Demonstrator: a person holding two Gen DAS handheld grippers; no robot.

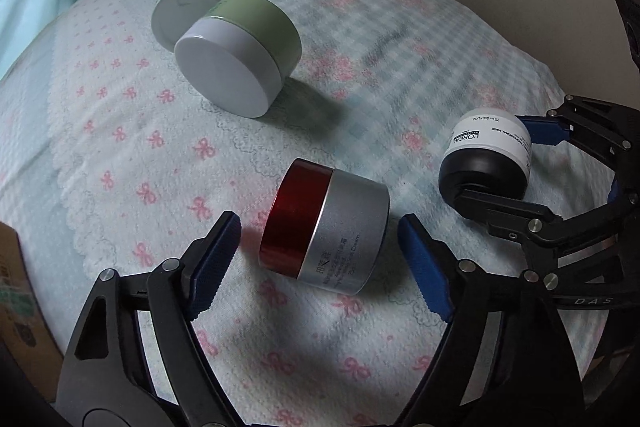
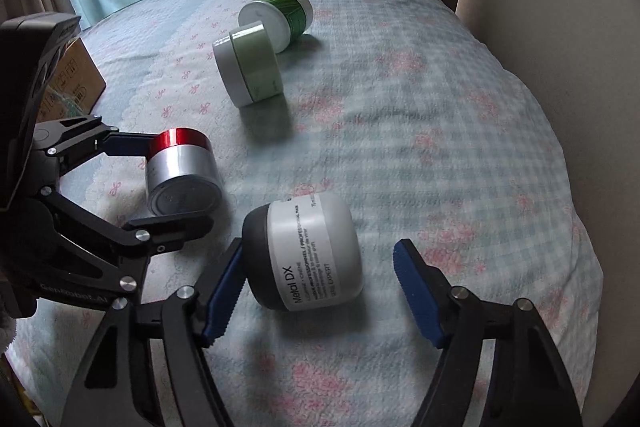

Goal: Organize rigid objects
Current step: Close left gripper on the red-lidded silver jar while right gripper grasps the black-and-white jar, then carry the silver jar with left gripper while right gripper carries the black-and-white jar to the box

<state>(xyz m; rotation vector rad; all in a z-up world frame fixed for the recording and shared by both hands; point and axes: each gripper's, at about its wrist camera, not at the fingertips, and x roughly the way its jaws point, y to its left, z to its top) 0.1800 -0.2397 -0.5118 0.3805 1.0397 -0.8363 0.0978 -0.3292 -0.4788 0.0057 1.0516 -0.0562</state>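
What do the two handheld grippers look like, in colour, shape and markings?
Both are alike. The left gripper and the right gripper have matte black angular linkage arms with triangular cut-outs and silver round pivot pins. Their fingers carry blue ribbed pads. White lettering shows on the bodies. No cables or sleeves show.

My left gripper [image 1: 320, 247] is low and pointing forward, its blue-padded fingers [image 1: 424, 267] spread wide with nothing clamped between them. My right gripper [image 2: 320, 287] sits just beside it (equally low), jaws also parted, its left pad [image 2: 224, 295] about touching, not squeezing.
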